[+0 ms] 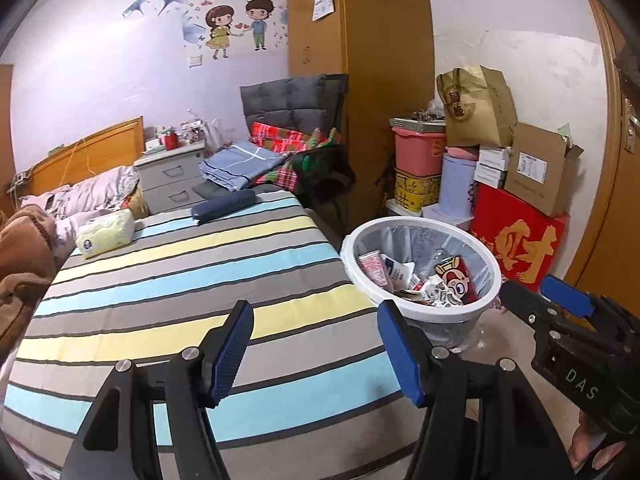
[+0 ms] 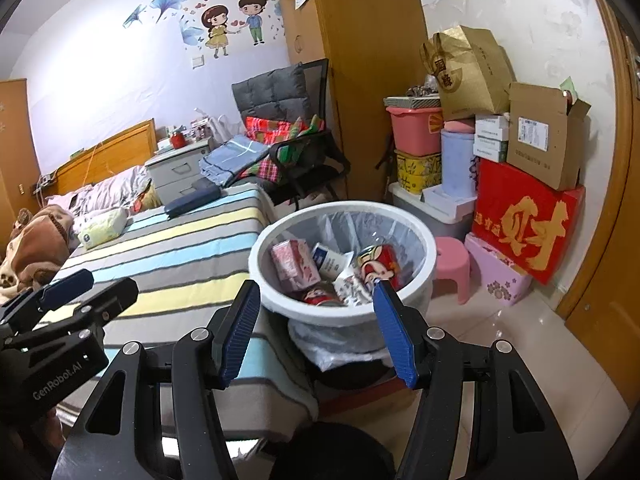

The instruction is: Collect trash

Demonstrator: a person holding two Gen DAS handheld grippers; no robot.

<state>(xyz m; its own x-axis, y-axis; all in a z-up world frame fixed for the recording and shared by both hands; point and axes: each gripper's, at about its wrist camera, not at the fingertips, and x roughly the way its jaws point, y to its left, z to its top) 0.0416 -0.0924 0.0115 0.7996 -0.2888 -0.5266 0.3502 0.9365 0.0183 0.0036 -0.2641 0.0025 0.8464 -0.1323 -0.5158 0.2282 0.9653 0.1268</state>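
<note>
Bedding comes first as we read from the left: a brown blanket (image 2: 38,246) bunched at the pillow end of the bed (image 1: 168,292), whose striped sheet runs grey, blue and yellow. On that sheet we see a pale yellow tissue pack (image 1: 105,234) near the pillows and, further along, a dark blue case (image 1: 223,208) lying flat near the far edge. Behind them stand a grey nightstand (image 1: 173,178) and a chair (image 2: 288,132) piled with folded cloth. Our left hand-held gripper (image 1: 316,346) hangs over the foot of the bed with its blue pads spread wide and nothing between them. Just beside the bed, on the floor, sits the white trash bin (image 2: 264,292), lined with a clear bag and already holding trash: a pink carton (image 2: 294,264), a white box (image 2: 330,260) and a red can with a cartoon face (image 2: 382,264), among smaller scraps we cannot make out. Our right hand-held gripper (image 2: 316,328) hangs in front of the bin's near rim, likewise released and empty, its pads framing the bin in its own view. To the right of the bin we find a pink stool (image 2: 452,268), then a stack of boxes against the wall, with a big red box (image 2: 528,220) low down, an open cardboard carton (image 2: 544,136) on it and a gold paper bag (image 2: 468,68) on top.
</note>
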